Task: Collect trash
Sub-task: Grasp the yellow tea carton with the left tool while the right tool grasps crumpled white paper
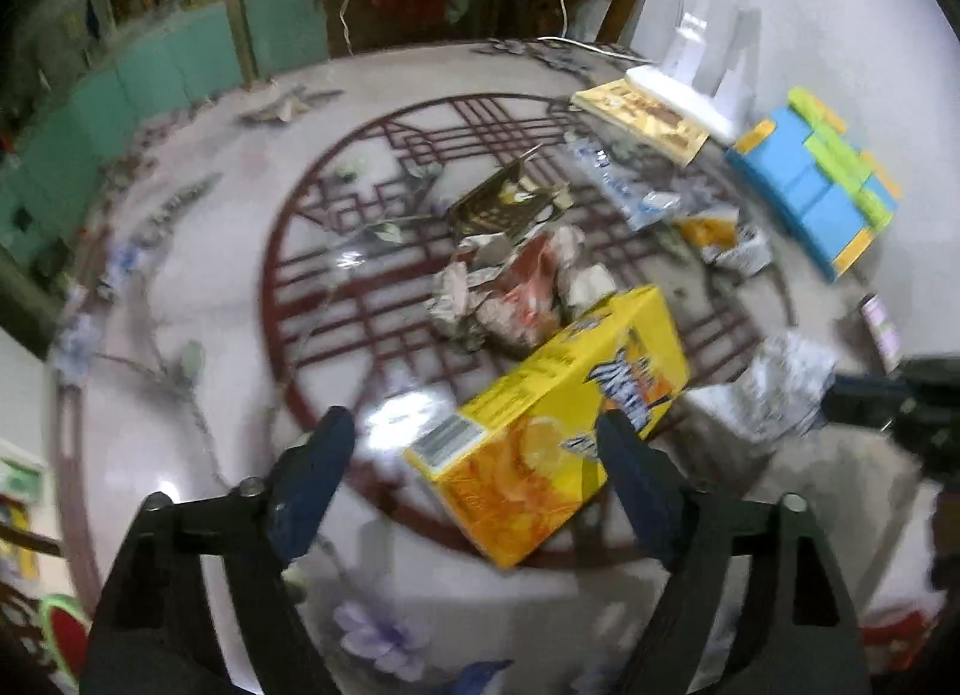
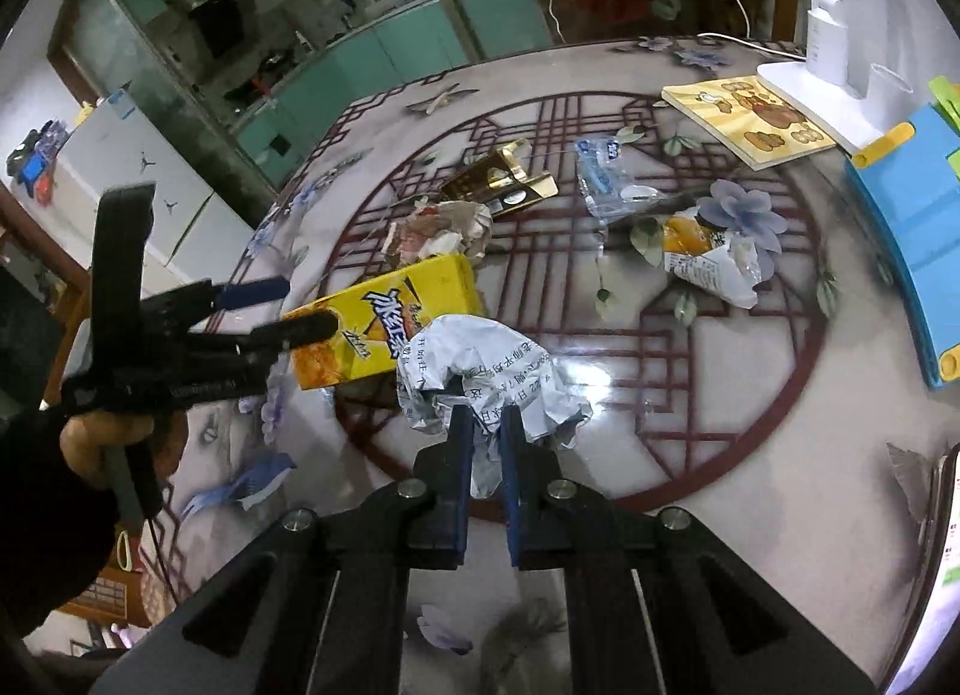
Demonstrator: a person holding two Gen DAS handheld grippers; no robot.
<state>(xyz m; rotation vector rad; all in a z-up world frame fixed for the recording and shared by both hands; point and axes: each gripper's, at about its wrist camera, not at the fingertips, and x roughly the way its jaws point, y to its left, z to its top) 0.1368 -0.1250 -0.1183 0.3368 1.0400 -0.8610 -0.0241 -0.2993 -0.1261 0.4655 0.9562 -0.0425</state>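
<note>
**Counting the things on the bench**

There is one yellow box [image 2: 384,329]. There is one gold box [image 2: 498,185]. There are two crumpled paper balls: a white one with print [image 2: 480,371] and a reddish one [image 2: 441,236]. There is one clear plastic wrapper [image 2: 606,179] and one orange and white snack bag [image 2: 711,254]. There is one book [image 2: 747,119]. There is one blue box [image 2: 906,227]. There are two tools: the left [image 2: 300,308] and the right [image 2: 483,416].

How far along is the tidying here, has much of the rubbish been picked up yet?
It looks early. Nothing shows as cleared away yet. In hand: the right gripper is shut on a crumpled newspaper, and the left gripper is open around the yellow box. Left on the table: a paper wad, gold wrapper, clear plastic bag and snack packet.
</note>
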